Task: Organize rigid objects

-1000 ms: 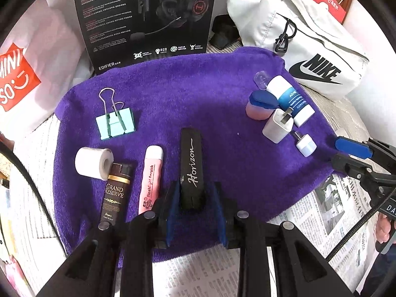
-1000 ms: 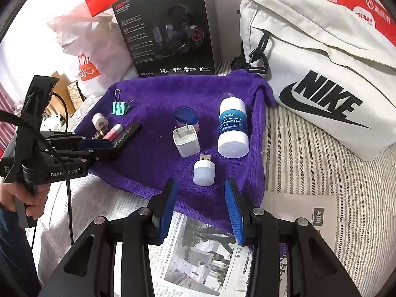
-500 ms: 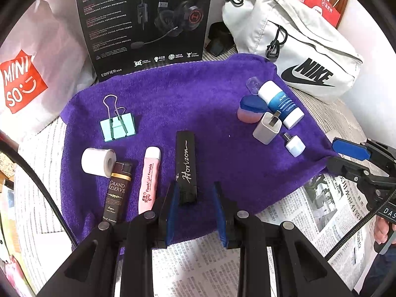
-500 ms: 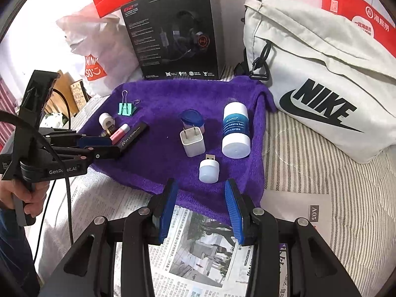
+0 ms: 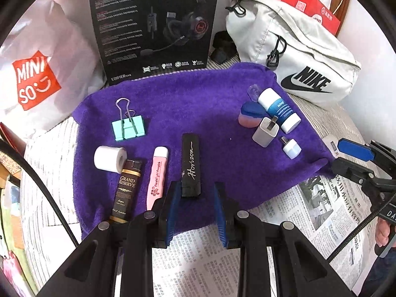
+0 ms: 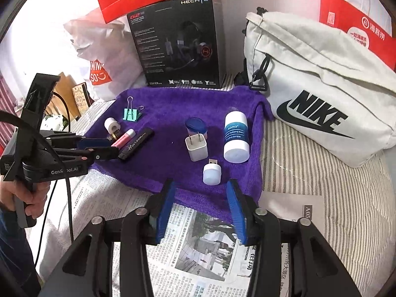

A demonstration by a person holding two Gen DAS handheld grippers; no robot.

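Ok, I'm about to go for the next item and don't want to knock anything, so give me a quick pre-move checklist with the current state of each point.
1. Left hand-held gripper empty, jaws opening: ok.
2. Black Horizon stick lying flat on the purple towel, clear of the pads: ok.
3. Right hand-held gripper empty, jaws opening: ok.
4. Small white USB light just ahead of the right jaws, unobstructed: ok.
5. White charger plug separate from the USB light: ok.
6. Lotion bottle stable: cannot tell.

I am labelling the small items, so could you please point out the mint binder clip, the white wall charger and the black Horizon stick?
mint binder clip [image 5: 128, 130], left wrist view, on its green body.
white wall charger [image 6: 196, 149], right wrist view, on its front face.
black Horizon stick [image 5: 190, 163], left wrist view, on its lettering.
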